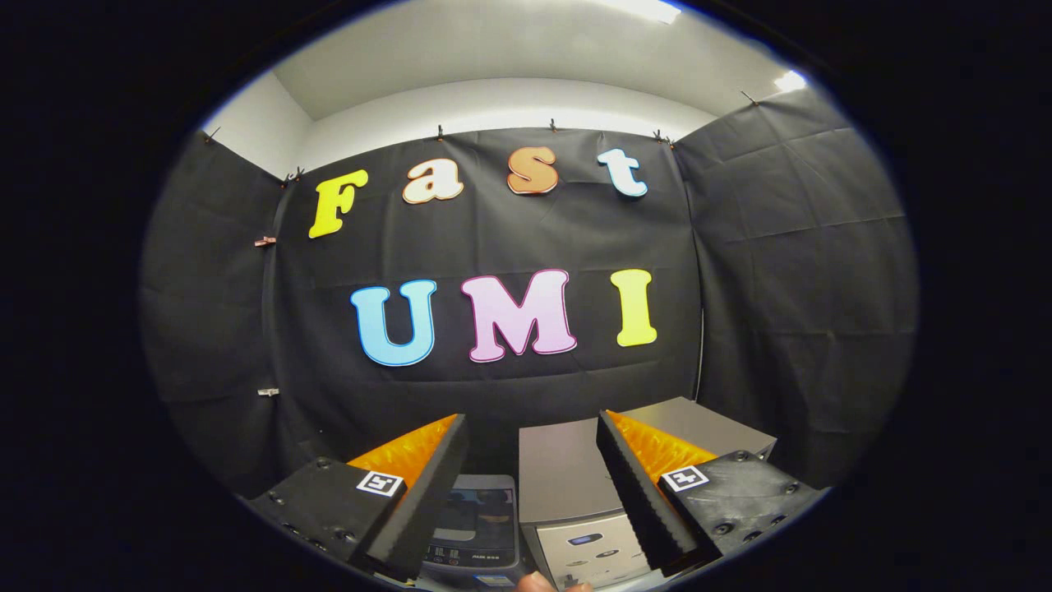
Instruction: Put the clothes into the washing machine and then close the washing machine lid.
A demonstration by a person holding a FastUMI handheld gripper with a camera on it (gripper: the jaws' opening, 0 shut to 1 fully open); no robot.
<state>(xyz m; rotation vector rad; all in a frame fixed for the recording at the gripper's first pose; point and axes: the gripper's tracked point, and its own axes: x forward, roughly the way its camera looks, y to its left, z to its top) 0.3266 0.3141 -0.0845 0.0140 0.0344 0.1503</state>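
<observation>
- Gripper view gives us the black cloth booth wall (526,247) from nine round to three o'clock.
- We see two washing machines below: a silver one (567,485) between the fingers towards five o'clock, a smaller grey one (481,518) at six.
- Our gripper (532,493) holds its jaws wide apart, gripping nothing.
- We cannot make out any clothes.

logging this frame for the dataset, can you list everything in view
washing machine: 1, grey, lid up, below and between the fingers, reaching behind the right one
smaller appliance: 1, dark top, beside the washing machine, just by the left finger
clips: several, small, along the cloth wall
fingertip: 1, a person's, at the washing machine's front edge
claw: 1, black fingers with orange backs, open, holding nothing
</observation>
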